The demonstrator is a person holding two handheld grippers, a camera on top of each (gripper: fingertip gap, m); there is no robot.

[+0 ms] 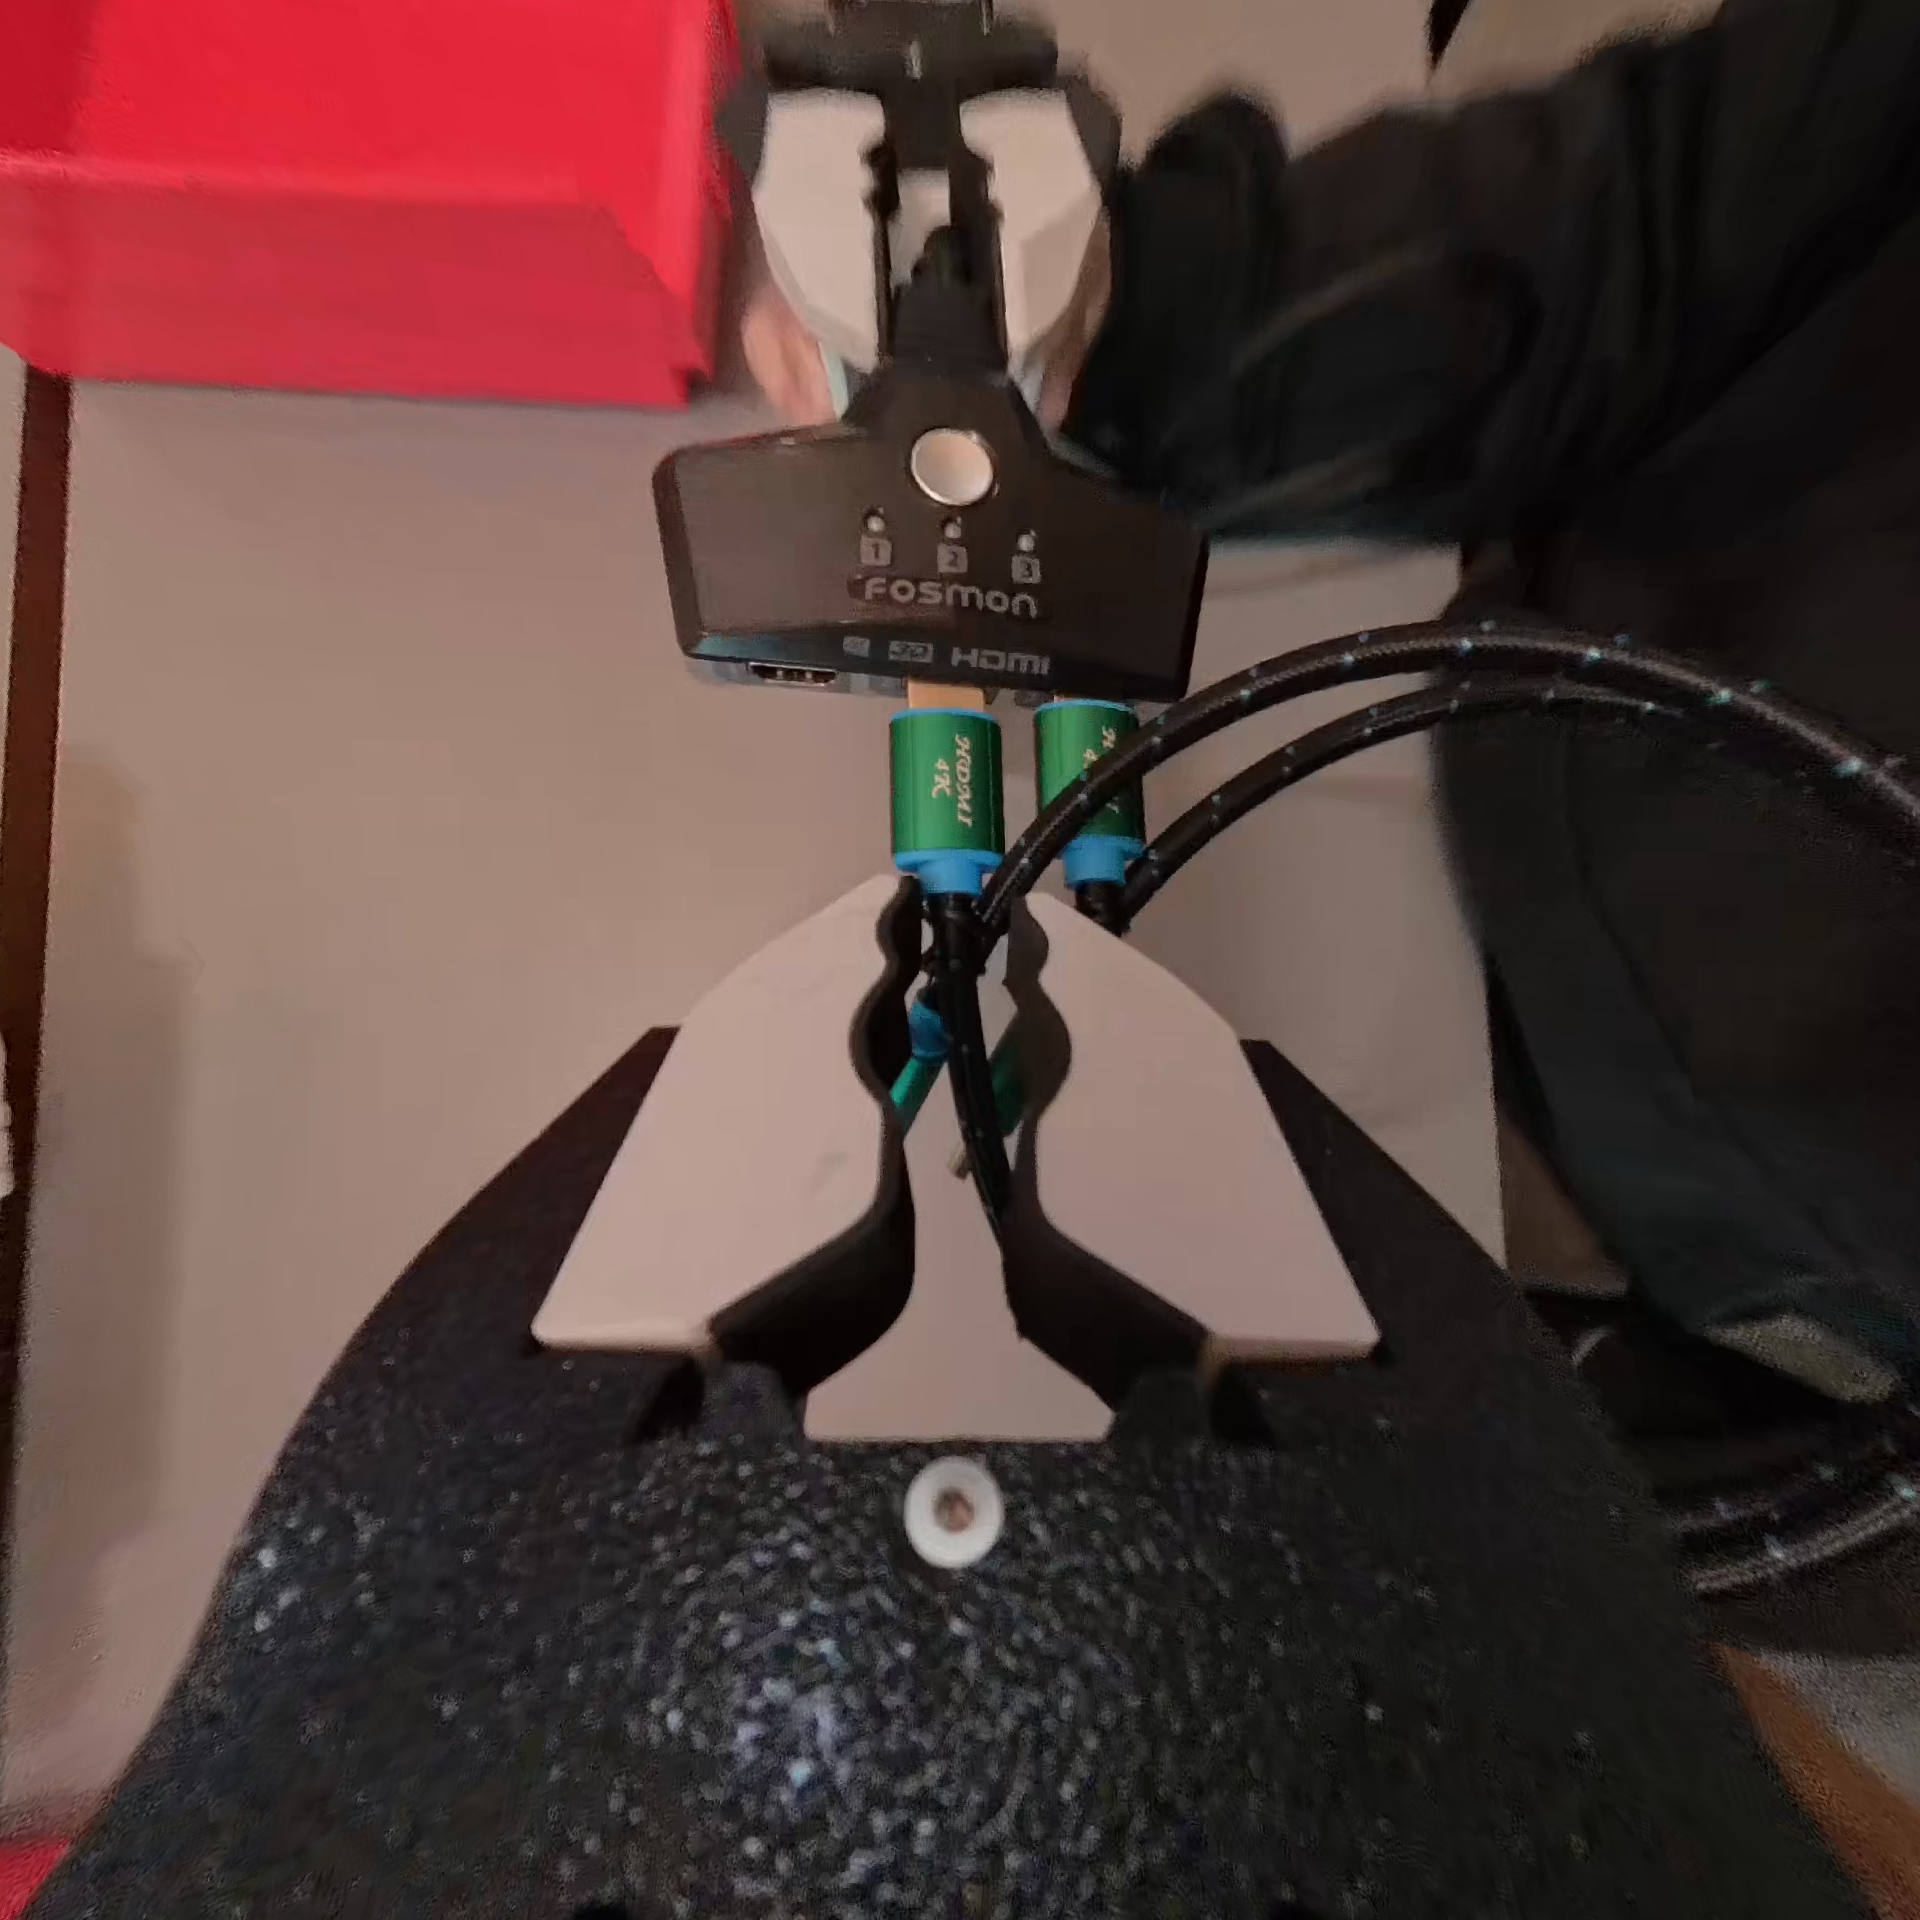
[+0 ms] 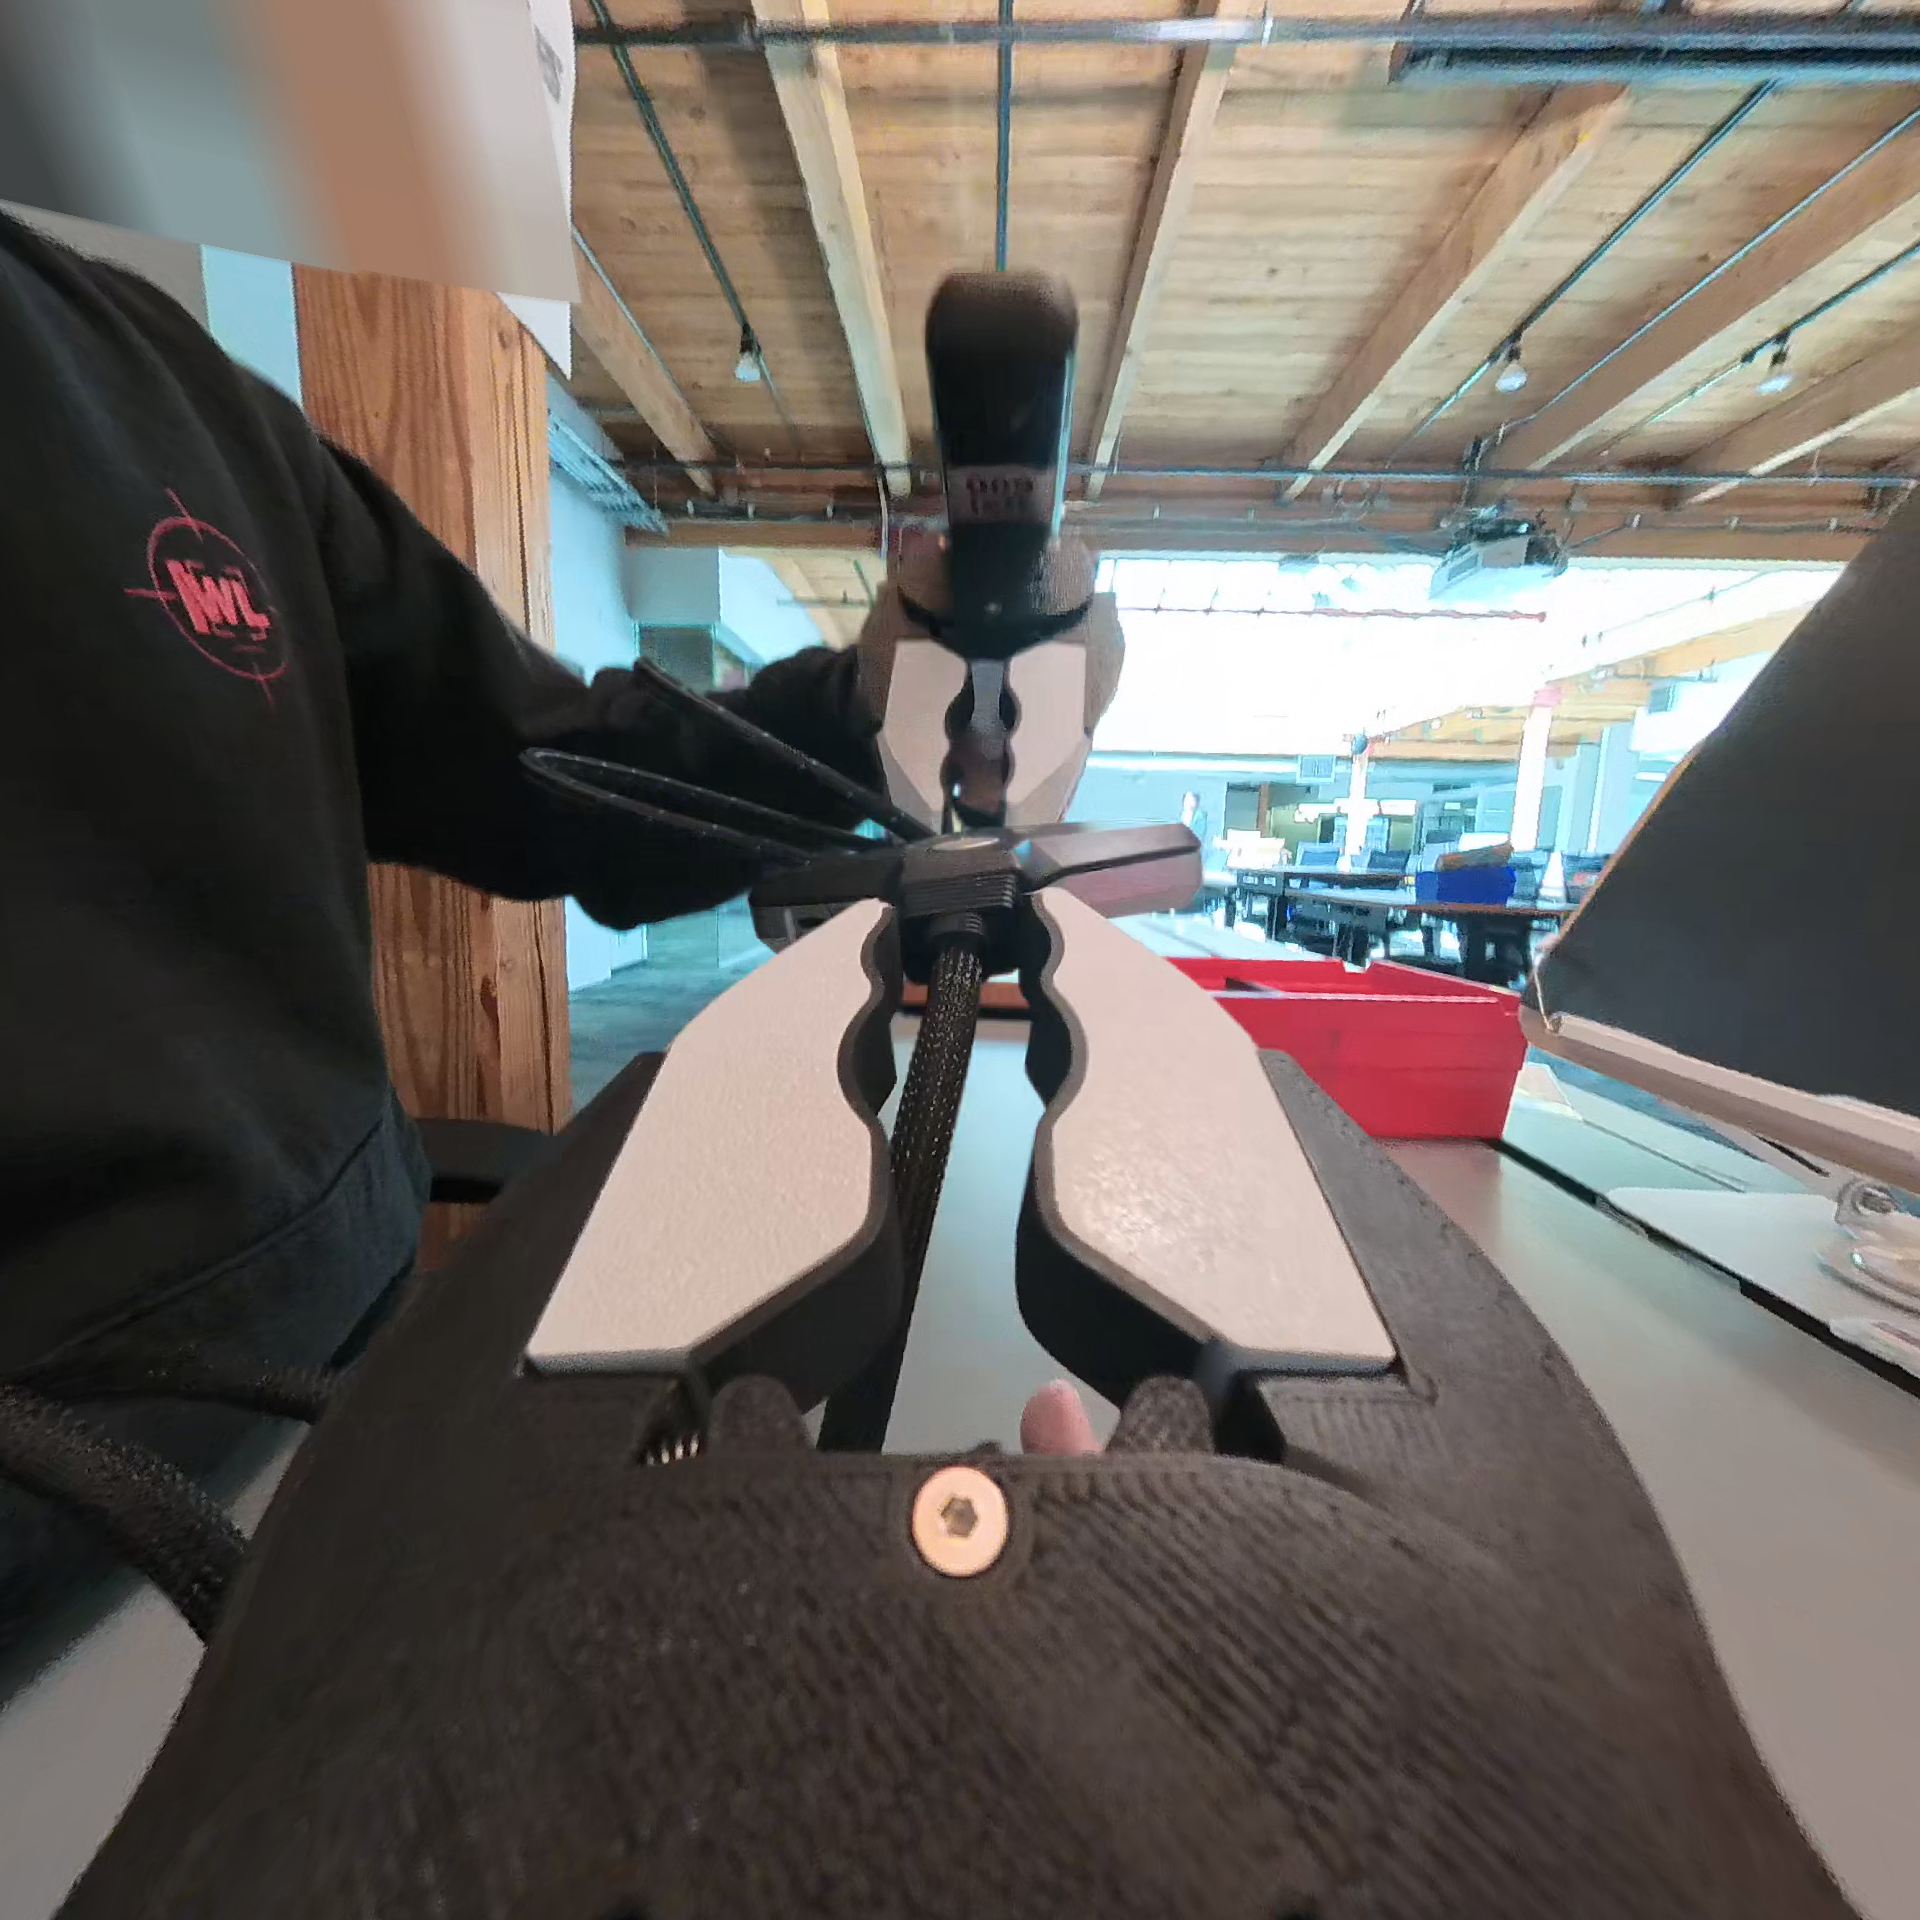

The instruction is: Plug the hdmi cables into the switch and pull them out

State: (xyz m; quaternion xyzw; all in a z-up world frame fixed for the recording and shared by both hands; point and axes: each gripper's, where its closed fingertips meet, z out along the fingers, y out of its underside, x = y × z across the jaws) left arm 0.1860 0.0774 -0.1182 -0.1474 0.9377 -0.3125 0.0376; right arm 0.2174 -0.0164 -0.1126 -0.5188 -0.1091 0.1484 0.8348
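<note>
Nearest the left wrist camera: speckled black, grainy printed body of the left hand-held gripper (image 1: pixel 961 904), two pale grey flat-faced fingers (image 1: pixel 727 1122) with wavy black inner edges. Jaws narrow, closed on the black braided cable (image 1: pixel 961 1039) right behind the middle plug's blue collar. Below the gap, a loose green plug (image 1: pixel 914 1075) shows through, blurred.

Just past the fingertips: middle green metal-sleeved HDMI plug (image 1: pixel 945 790), glossy cylinder-like shell, blue strain relief. Its gold-toned tip is partly exposed, only part way into the centre port. Beside it on the right, a second green HDMI plug (image 1: pixel 1091 790) sits closer in against the switch; its blue-flecked braided cables (image 1: pixel 1351 686) arc off right. Left port (image 1: pixel 795 677) is open.

Glossy black plastic HDMI switch (image 1: pixel 935 551): flat, trapezoid tapering to a neck at the far end, round silver button on top, three small indicator dots. Held above the light grey matte tabletop (image 1: pixel 312 831).

Far end: right hand-held gripper (image 1: pixel 940 260), motion-blurred, holds the switch's neck end. Red plastic bin (image 1: pixel 364 187) upper left; black sleeve (image 1: pixel 1507 260) upper right.

Right wrist view: right hand-held gripper (image 2: pixel 961 914), woven-texture black body, pale grey fingers, jaws narrow, pinching the switch's ribbed black neck (image 2: pixel 961 888); thick black mesh pigtail cable (image 2: pixel 935 1091) runs back between the fingers. Switch (image 2: pixel 1101 847) seen edge-on, thin. Beyond it, left hand-held gripper (image 2: pixel 977 790) facing back. Behind: wooden post (image 2: pixel 457 727), timber-joist ceiling (image 2: pixel 1247 260).
</note>
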